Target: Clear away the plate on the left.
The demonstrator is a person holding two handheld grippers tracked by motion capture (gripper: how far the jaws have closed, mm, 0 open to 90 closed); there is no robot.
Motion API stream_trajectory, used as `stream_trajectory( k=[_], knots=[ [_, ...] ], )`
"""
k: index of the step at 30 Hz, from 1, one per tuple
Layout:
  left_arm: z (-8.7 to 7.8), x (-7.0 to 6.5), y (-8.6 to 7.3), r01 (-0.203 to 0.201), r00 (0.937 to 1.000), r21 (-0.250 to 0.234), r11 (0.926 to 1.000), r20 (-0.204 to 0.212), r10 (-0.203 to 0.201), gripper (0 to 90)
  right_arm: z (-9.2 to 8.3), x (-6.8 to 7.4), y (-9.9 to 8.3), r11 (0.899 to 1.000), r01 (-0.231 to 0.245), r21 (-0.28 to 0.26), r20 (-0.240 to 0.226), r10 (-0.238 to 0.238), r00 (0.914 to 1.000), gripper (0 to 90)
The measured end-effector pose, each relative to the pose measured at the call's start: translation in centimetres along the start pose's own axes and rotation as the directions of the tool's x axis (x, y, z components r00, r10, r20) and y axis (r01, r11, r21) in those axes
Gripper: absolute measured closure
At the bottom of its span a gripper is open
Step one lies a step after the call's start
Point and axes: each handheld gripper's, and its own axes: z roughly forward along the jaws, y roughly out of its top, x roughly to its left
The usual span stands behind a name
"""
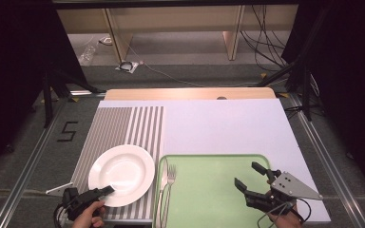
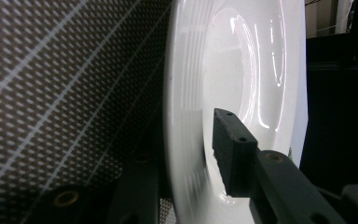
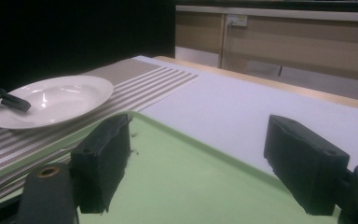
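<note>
A white plate (image 1: 121, 174) lies on a striped placemat (image 1: 123, 124) at the front left. My left gripper (image 1: 105, 191) reaches its near rim from below, and a hand holds it. In the left gripper view the plate (image 2: 223, 56) has its rim between the jaws: one pad (image 2: 233, 154) sits over the inner side, the other jaw lies under the rim, and a thin gap still shows. My right gripper (image 1: 247, 175) hovers open over the green tray (image 1: 209, 158) with nothing between its fingers. The right gripper view shows the plate (image 3: 60, 100) and the tray (image 3: 186, 172).
A fork (image 1: 170, 179) and a knife (image 1: 163, 183) lie side by side at the tray's left edge, close to the plate. A pale sheet (image 1: 223, 126) covers the tabletop behind the tray. Dark stands and cables surround the table.
</note>
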Motion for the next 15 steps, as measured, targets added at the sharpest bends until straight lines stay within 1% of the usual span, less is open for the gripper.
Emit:
stream_trajectory(
  k=[6,7,9,12,13,15],
  knots=[
    [0.1,0.1,-0.2,0.007,0.9999,0.001,1.0,0.009,-0.007,78.6,0.0,0.0,0.0,1.0,-0.002,0.002,-0.001,0.002,1.0,23.4],
    [0.1,0.5,-0.1,0.034,0.9986,0.006,0.9994,0.039,-0.034,79.0,0.0,0.0,0.0,1.0,-0.002,0.002,-0.001,0.002,1.0,23.4],
    [0.1,0.6,-0.1,0.043,0.998,0.006,0.9991,0.046,-0.043,79.3,0.0,0.0,0.0,1.0,-0.001,-0.001,0.0,0.001,1.0,23.4],
    [0.1,0.8,-0.1,0.07,0.9954,0.006,0.9975,0.065,-0.07,79.8,0.0,0.0,0.0,1.0,-0.003,0.0,0.001,0.003,1.0,23.4],
    [0.1,0.8,-0.1,0.07,0.9954,0.006,0.9975,0.065,-0.07,80.0,0.0,0.0,0.0,1.0,-0.002,-0.002,0.0,0.002,1.0,23.4],
    [0.0,1.0,0.0,0.094,0.9912,-0.004,0.9956,0.095,-0.093,80.1,0.0,0.0,0.1,1.0,0.0,-0.001,0.001,0.0,1.0,23.4]
  ],
)
